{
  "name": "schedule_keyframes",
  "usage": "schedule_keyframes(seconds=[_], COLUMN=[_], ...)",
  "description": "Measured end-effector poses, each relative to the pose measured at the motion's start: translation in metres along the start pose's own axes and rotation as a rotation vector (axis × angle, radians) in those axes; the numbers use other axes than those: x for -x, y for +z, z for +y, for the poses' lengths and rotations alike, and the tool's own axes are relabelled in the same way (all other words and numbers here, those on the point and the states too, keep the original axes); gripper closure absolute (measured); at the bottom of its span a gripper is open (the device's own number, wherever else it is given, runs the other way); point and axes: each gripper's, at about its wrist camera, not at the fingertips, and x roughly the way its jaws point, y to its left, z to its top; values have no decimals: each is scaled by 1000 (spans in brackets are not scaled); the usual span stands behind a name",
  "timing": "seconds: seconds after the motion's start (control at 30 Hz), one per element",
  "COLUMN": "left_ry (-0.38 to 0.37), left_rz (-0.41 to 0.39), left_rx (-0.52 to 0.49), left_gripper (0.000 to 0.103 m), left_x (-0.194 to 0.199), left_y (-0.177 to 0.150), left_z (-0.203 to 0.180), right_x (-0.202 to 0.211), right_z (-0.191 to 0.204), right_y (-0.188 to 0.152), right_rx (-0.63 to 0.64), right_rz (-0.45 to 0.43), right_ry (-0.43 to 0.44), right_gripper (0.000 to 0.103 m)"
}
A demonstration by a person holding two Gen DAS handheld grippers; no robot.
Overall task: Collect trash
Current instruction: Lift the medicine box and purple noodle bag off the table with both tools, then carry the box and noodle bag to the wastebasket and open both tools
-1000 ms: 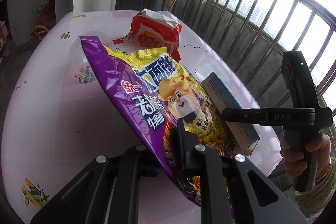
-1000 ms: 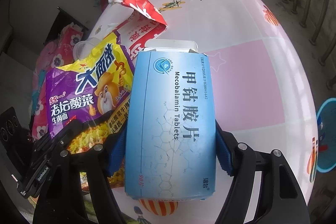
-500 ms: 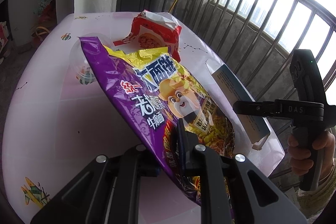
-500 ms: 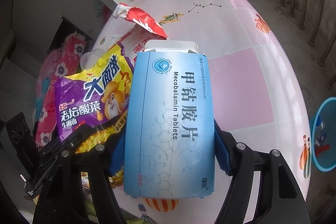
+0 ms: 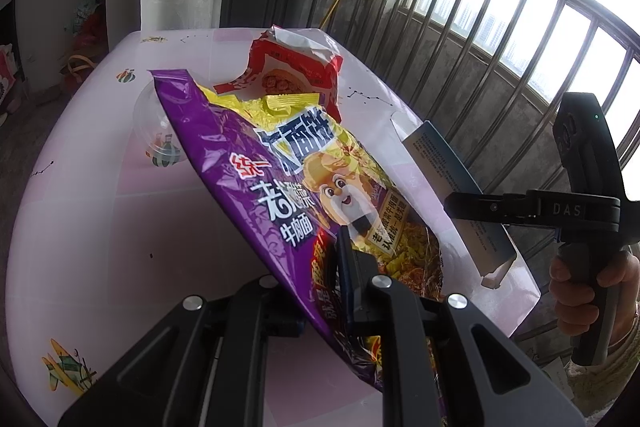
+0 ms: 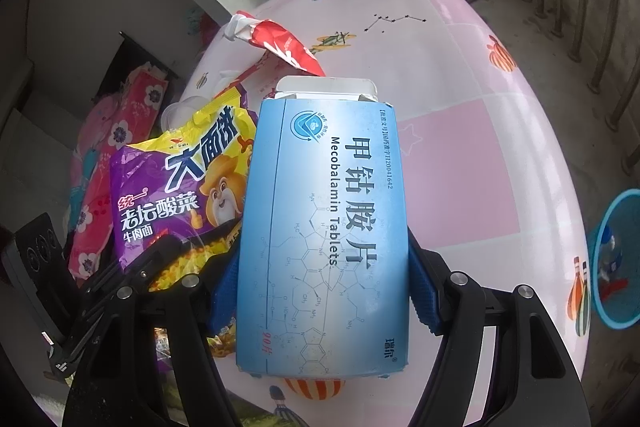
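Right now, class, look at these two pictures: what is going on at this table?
A person is clearing rubbish from a pink table with a gripper in each hand. The left gripper is shut on a purple noodle packet, lifted off the table. The right gripper clamps a blue tablet box by its sides, its top flap open. A torn red packet and a clear plastic cup lie on the table. A blue bin stands on the floor.

Blue box [image 6: 322, 227]: "Mecobalamin Tablets"; gripper handle [image 5: 576, 209]: "DAS"
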Motion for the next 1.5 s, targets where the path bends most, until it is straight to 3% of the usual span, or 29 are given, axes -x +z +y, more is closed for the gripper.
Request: schedule_keyframes(seconds=[0.43,1.03,1.27,1.5], left_ry=[-31,-106,-138,-277], left_rz=[-93,-226,-256,-250], left_rx=[-28,-111,-156,-231], left_gripper=[101,102,102,102], left_x=[31,71,82,79], left_y=[4,19,33,64], left_z=[-11,-58,-79,-122], right_x=[20,95,132,194], right_z=[-4,-29,-46,-90], right_y=[-3,-15,-23,-43], right_rx=[25,-28,-77,-234], right_rz=[-46,-201,-309,-498], right_ry=[34,59,52,-2], right_gripper=[37,37,37,37])
